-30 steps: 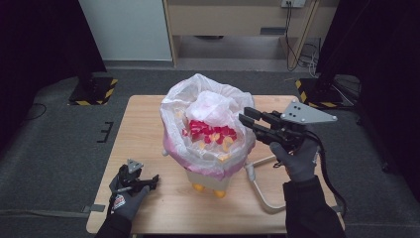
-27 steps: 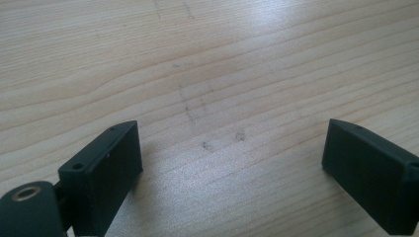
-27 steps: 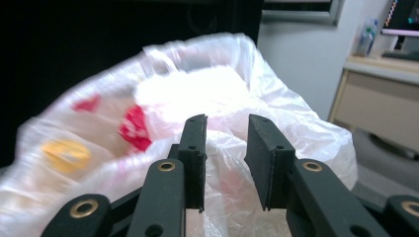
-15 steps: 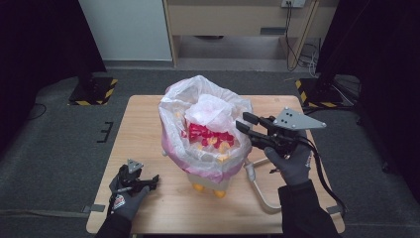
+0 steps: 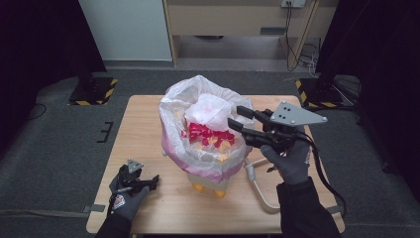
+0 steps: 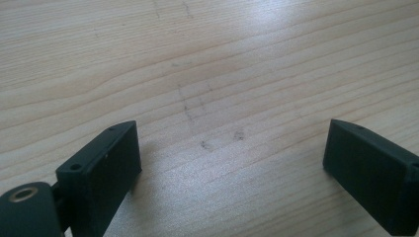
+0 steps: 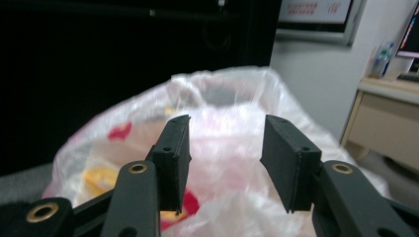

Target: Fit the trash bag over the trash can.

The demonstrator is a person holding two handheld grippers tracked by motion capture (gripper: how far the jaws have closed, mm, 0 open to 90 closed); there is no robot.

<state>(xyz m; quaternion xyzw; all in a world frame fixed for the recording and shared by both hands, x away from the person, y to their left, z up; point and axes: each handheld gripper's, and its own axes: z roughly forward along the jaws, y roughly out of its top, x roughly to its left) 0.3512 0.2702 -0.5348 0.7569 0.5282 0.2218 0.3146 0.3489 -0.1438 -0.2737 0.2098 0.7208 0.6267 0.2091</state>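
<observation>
A translucent white plastic bag lines a pale bin with orange feet in the middle of the wooden table. Red pieces and yellow pieces lie inside it. My right gripper reaches in from the right, level over the bag's right rim. Its jaws have just been opening and now stand apart. In the right gripper view the bag lies behind the right gripper, with no film pinched between the jaws. My left gripper rests open near the table's front left, over bare wood.
A pale curved tube loops on the table to the right of the bin, under my right hand. Yellow-and-black striped stand bases sit on the floor beyond the table's far corners. A wooden cabinet stands at the back.
My right gripper has shifted a little to the left over the bag's rim and its jaws have spread apart. The left gripper has stayed where it was.
</observation>
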